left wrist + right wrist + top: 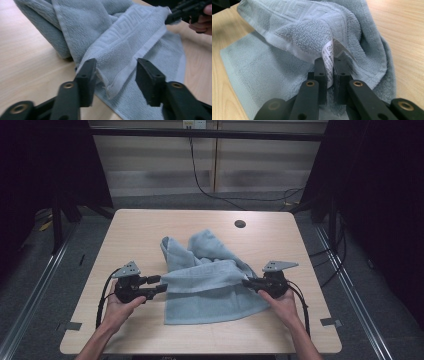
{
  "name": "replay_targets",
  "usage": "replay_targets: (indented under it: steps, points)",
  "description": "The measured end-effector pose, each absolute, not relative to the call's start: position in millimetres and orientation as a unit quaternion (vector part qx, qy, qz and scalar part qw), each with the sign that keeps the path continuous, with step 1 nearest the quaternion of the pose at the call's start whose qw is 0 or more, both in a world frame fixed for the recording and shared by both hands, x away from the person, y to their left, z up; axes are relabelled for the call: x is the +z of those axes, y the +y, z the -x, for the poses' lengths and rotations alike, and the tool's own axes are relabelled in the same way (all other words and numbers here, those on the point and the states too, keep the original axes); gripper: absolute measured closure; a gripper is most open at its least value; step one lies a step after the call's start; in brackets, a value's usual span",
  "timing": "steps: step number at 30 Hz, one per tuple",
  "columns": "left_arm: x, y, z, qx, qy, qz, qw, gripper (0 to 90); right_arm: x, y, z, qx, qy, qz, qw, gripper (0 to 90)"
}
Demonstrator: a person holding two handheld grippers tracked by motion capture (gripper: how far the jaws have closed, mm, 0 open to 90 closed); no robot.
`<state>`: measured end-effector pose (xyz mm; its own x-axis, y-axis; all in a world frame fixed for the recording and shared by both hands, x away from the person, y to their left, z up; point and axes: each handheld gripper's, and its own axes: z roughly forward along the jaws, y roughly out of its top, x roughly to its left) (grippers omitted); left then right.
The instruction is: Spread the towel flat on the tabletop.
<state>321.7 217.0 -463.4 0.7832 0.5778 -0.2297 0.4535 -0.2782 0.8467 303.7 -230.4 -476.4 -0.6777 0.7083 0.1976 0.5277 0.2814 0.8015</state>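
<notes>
A light blue towel lies crumpled on the wooden table, its far part bunched up and its near part flat. My left gripper is at the towel's left edge. In the left gripper view its jaws stand open, with a hemmed corner of the towel hanging loose between them. My right gripper is at the towel's right edge. In the right gripper view it is shut on a fold of the towel and its white care label. The right gripper also shows far off in the left gripper view.
A round cable hole sits near the table's far edge. A black cable hangs down the wall behind the table. Bare wood lies to the left and right of the towel and along the near edge.
</notes>
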Motion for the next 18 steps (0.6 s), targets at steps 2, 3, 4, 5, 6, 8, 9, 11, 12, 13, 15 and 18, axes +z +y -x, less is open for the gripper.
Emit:
replay_targets:
  steps: [2,3,4,5,6,8,9,11,12,13,15,18]
  points:
    - [-465,218,-324,0.068,0.329,-0.796,0.504,45.8,-476,-230,-303,0.456,0.794,-0.389,0.099,83.4]
    - [-467,219,-326,0.067,0.334,-0.795,0.502,43.7,-476,-230,-303,0.456,0.795,-0.387,0.1,83.4]
    - [-468,219,-329,0.067,0.34,-0.792,0.502,42.6,-477,-230,-302,0.457,0.795,-0.386,0.098,83.4]
    - [-470,220,-330,0.068,0.342,-0.793,0.5,40.8,-477,-229,-302,0.458,0.794,-0.387,0.097,83.3]
    - [-471,220,-332,0.069,0.343,-0.794,0.497,40.8,-477,-229,-302,0.458,0.794,-0.387,0.097,83.3]
    - [-474,220,-334,0.07,0.345,-0.796,0.493,38.6,-478,-229,-303,0.46,0.794,-0.386,0.095,83.3]
    - [-476,218,-337,0.067,0.351,-0.794,0.492,35.7,-477,-229,-303,0.461,0.794,-0.386,0.095,83.3]
    - [-478,217,-339,0.066,0.352,-0.793,0.492,34.6,-477,-229,-303,0.461,0.794,-0.385,0.094,83.3]
    - [-480,214,-340,0.058,0.35,-0.794,0.493,34.7,-477,-229,-303,0.462,0.794,-0.385,0.095,83.3]
    - [-483,210,-341,0.049,0.345,-0.8,0.488,34.6,-477,-229,-303,0.463,0.793,-0.385,0.094,83.3]
    - [-486,201,-340,0.046,0.33,-0.815,0.474,35.3,-476,-228,-303,0.462,0.793,-0.385,0.095,83.3]
    - [-488,189,-335,0.063,0.309,-0.836,0.449,55.2,-476,-227,-303,0.464,0.792,-0.385,0.094,83.1]
